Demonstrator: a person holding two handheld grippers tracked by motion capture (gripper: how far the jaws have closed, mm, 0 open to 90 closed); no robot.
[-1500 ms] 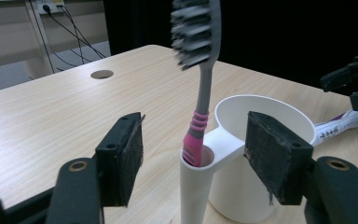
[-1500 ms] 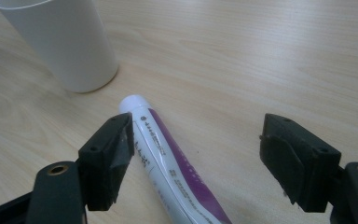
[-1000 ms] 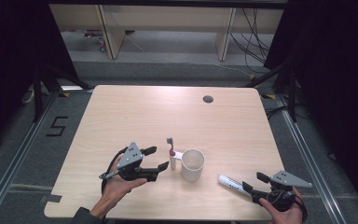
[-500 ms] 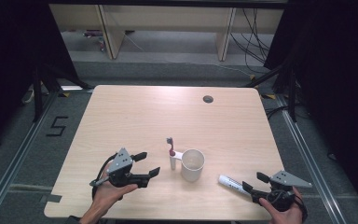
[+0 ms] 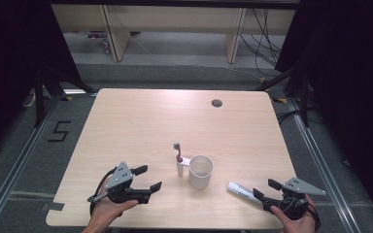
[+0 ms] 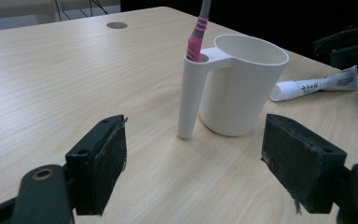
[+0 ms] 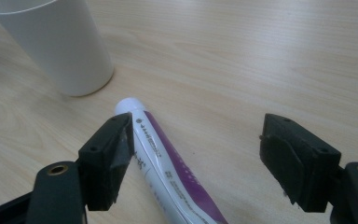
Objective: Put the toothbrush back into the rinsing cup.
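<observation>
Honestly, that toothpaste tube (image 7: pixel 168 154) looks soft and slick, so grab it mid-body; your right gripper (image 7: pixel 196 158) is wide apart, left gripper (image 6: pixel 196 163) too.

We see a white plastic cup (image 5: pixel 200 171) standing upright near the middle of the worktop, with a narrow side tube on its left. A toothbrush (image 5: pixel 178 154) with a pink and grey handle stands upright in that tube. A white toothpaste tube (image 5: pixel 243 191) with a purple stripe lies flat just right of the cup, apart from it, cap end toward the cup.
</observation>
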